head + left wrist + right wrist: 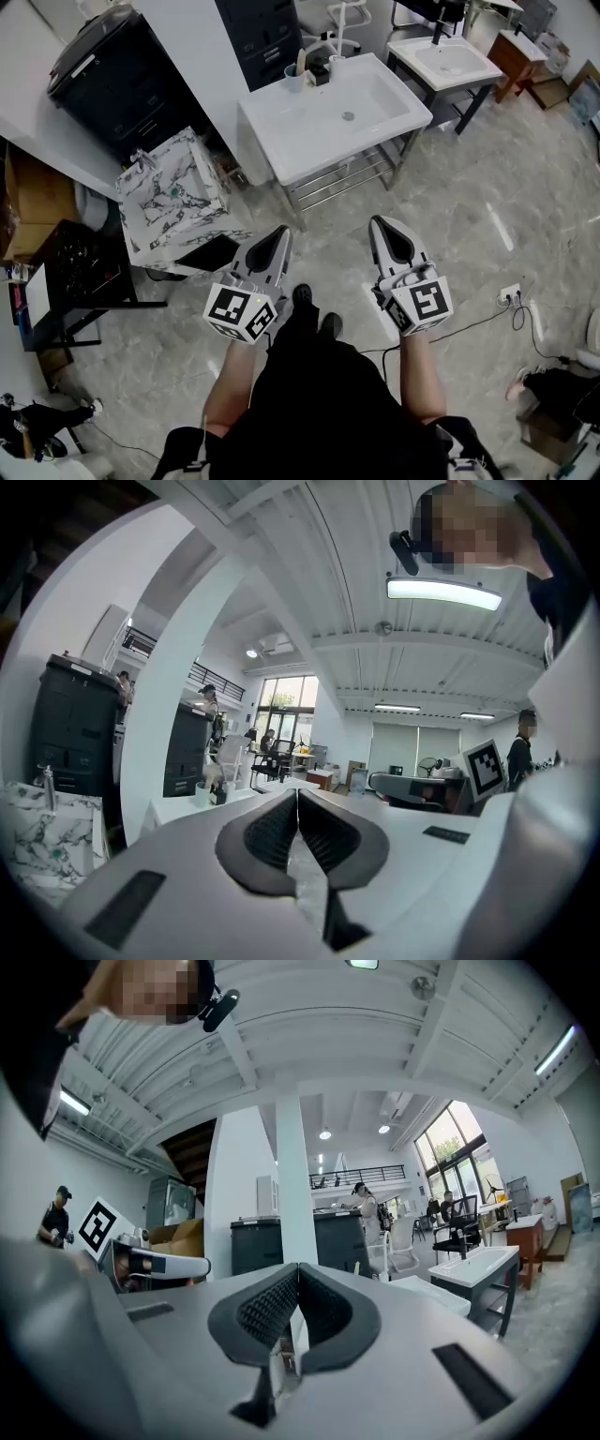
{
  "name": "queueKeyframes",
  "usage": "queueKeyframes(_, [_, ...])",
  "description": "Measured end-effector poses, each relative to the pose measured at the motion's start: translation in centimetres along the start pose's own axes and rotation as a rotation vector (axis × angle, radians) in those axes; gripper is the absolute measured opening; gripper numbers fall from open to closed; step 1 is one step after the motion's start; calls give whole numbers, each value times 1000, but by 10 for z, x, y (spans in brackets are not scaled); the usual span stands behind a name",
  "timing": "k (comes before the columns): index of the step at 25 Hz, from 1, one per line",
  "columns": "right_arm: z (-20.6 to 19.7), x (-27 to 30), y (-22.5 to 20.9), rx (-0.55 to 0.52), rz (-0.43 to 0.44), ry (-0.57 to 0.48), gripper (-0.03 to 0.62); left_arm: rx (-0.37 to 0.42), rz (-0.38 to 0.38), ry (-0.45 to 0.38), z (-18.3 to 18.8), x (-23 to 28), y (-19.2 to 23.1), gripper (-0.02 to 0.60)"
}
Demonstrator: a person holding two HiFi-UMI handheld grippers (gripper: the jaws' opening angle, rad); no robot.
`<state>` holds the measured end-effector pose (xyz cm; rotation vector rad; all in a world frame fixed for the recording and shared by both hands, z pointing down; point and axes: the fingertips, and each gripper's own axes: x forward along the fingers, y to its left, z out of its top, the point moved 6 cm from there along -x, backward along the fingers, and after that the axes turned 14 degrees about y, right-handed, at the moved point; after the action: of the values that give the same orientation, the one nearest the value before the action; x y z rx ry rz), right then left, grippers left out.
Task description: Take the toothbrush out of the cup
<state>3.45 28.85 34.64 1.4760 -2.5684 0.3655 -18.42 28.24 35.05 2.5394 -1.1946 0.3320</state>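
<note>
A white cup with a pale toothbrush upright in it stands at the back left corner of a white sink, well ahead of both grippers. My left gripper and right gripper are held side by side at waist height, pointing towards the sink and far short of it. In the left gripper view the jaws meet at their tips, with nothing between them, and the cup shows small in the distance. The right gripper is shut and empty too.
A marble-patterned box and a black printer stand left of the sink. A second sink and a wooden cabinet stand at the back right. A cable and socket strip lie on the tiled floor at right.
</note>
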Motion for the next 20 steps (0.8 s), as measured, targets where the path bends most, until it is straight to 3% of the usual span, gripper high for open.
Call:
queueKeyframes(8, [-17,-2,-11,7,-18,55,31,-6,-23,8,-5,11,4,17])
queueKeyframes(20, [14,56,-37,-20,-60,59,31,-19,-66,-4,24,66,56,17])
